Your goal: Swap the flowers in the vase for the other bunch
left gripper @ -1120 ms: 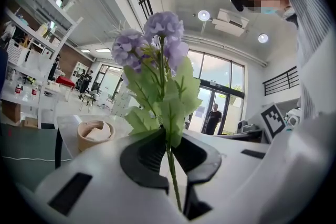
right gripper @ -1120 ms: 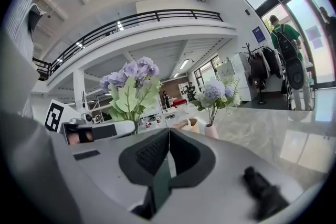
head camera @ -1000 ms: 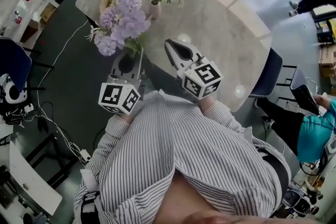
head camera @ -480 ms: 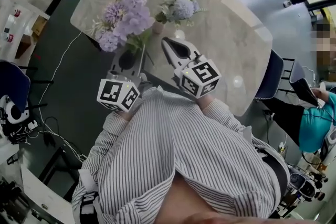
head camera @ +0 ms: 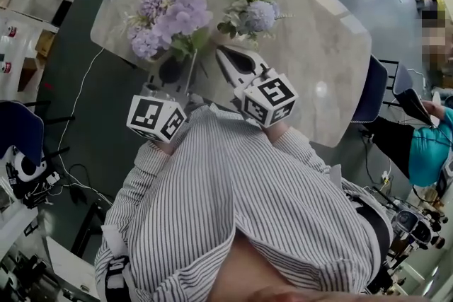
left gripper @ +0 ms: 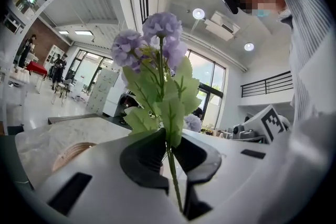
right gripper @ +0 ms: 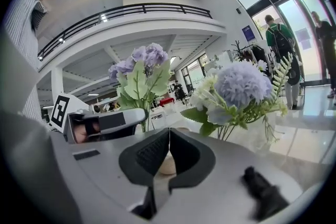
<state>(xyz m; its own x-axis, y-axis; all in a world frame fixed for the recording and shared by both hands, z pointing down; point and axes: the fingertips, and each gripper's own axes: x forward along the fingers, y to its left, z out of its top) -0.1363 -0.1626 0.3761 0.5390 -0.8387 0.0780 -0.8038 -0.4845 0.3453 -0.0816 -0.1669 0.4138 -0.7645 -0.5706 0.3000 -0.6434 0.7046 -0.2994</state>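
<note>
Left gripper (left gripper: 169, 144) jaws clenched the stem of purple bunch (left gripper: 157, 34), clear only in left gripper view. Right gripper (right gripper: 167, 136) jaws were pressed together, empty. Head view showed other bunch (head camera: 251, 3) over table (head camera: 318, 32), 3 o'clock of purple bunch.

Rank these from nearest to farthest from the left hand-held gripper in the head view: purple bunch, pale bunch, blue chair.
1. Purple bunch: gripped, directly ahead.
2. Pale bunch: to the right.
3. Blue chair: far right, beyond the table.
</note>
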